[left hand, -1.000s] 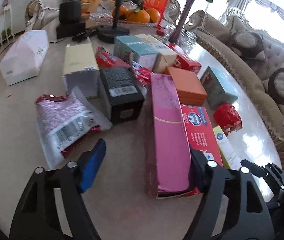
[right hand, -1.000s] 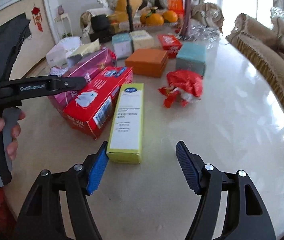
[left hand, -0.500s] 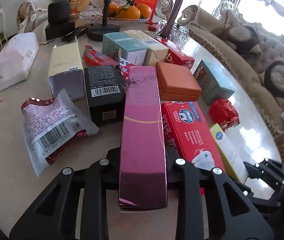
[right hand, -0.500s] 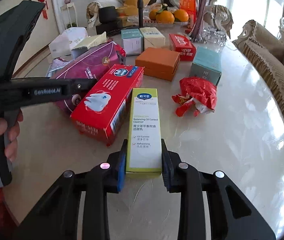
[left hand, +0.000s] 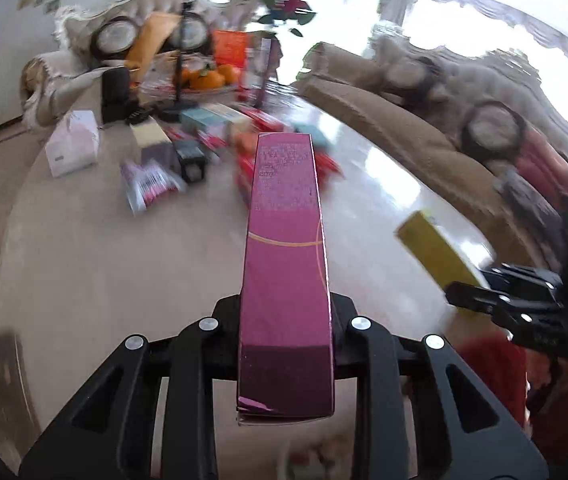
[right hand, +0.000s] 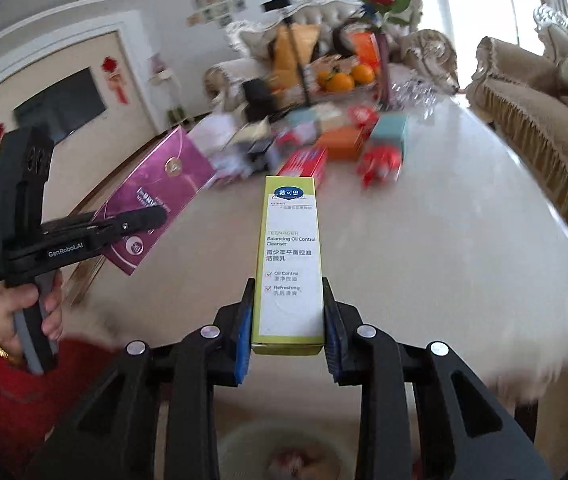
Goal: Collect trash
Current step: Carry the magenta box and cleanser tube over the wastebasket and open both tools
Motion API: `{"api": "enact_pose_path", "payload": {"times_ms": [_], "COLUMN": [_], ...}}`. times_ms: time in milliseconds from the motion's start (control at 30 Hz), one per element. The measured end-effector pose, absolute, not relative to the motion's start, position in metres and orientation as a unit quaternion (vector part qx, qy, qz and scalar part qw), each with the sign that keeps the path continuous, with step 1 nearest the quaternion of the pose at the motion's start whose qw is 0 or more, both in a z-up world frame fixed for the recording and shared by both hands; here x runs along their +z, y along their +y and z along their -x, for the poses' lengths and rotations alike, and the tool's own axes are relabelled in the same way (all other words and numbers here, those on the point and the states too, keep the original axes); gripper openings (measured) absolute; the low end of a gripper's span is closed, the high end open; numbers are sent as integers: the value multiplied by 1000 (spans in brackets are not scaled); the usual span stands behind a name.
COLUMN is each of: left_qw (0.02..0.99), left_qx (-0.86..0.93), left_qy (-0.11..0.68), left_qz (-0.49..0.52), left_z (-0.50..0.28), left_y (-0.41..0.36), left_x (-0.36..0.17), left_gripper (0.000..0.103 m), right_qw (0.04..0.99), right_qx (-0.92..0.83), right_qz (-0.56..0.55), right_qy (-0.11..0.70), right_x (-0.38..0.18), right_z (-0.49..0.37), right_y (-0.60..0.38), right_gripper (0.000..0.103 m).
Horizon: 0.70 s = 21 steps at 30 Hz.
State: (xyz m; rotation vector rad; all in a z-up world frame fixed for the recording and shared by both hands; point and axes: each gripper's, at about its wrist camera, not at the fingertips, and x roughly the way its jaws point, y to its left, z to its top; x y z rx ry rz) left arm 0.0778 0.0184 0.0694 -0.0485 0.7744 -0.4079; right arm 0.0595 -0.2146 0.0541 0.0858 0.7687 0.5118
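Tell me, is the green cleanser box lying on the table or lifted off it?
Lifted. The green cleanser box is clamped in the right hand-held gripper, above the table.

A glossy pale table (right hand: 464, 248) carries boxes, an orange box (right hand: 342, 142), red wrapper (right hand: 380, 162), fruit dish (right hand: 344, 78).

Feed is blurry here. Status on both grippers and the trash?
Left gripper shut on long magenta carton. Right gripper shut on yellow-green cleanser box. Both lifted off table; nothing blocking.
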Motion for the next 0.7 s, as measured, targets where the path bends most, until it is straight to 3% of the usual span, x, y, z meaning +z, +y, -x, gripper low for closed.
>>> {"api": "enact_pose_path", "payload": {"times_ms": [100, 233, 433, 600, 667, 700], "left_qw": [886, 837, 775, 727, 714, 717], "left_qx": [-226, -247, -223, -231, -221, -214], "left_qy": [404, 487, 592, 646, 664, 664], "left_qz": [26, 24, 15, 22, 7, 4], "left_z": [-24, 24, 35, 36, 39, 39], "left_y": [9, -13, -34, -44, -47, -47], "left_x": [46, -23, -127, -171, -181, -182], "left_gripper": [28, 28, 28, 29, 70, 88], "right_qw": [875, 838, 801, 780, 768, 766], "right_qx": [257, 235, 196, 195, 200, 194], "right_qz": [-43, -47, -34, -21, -11, 0], "right_qy": [408, 490, 564, 595, 608, 613], "right_x": [30, -31, -105, -131, -139, -142], "right_z": [-2, 33, 44, 44, 47, 50], "right_y": [-215, -212, -201, -196, -192, -192], "right_gripper": [28, 28, 28, 28, 30, 41]}}
